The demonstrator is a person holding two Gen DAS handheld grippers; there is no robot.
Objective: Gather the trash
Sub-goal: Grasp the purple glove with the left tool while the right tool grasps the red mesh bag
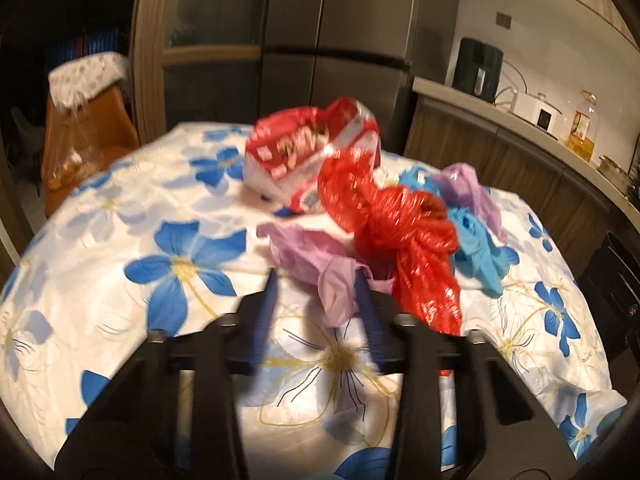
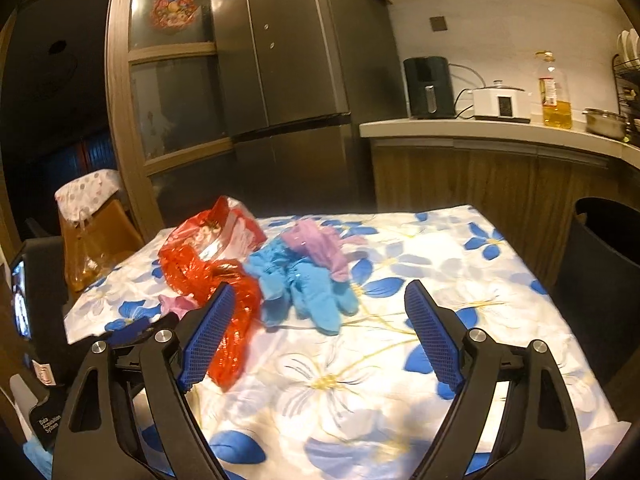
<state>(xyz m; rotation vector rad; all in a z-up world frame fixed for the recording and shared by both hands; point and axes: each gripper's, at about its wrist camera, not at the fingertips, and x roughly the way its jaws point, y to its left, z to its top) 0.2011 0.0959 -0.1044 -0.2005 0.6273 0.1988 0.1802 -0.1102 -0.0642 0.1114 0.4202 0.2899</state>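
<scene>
The trash sits in a loose heap toward the far side of the bench (image 2: 400,360), on the blue-flowered cloth: a red-and-white snack wrapper (image 1: 308,148), a knotted red plastic bag (image 1: 404,232), a crumpled blue glove (image 2: 308,292) and two purple gloves, one near (image 1: 320,268) and one behind the heap (image 2: 316,248).

The worry is the left tongs (image 1: 316,284). They are partly closed around a thin flap of the near purple glove, and from the blurred left view I can't say for sure the flap is truly pinched. If they hold only that edge, the glove may slip free when lifted. The red bag lies touching it on the right, so a pull could drag the bag along or scatter the heap toward the bench edge. The slack cloth under the tips could also be caught and tugged.

The left tongs are held low and level, pointing into the near side of the heap. The right tongs (image 2: 320,312) hang above the bench, spread wide and holding nothing, aimed at the blue glove just ahead, with the left finger (image 2: 208,332) over the red bag's tail. A dark bin (image 2: 600,272) stands beyond the bench's right side.
</scene>
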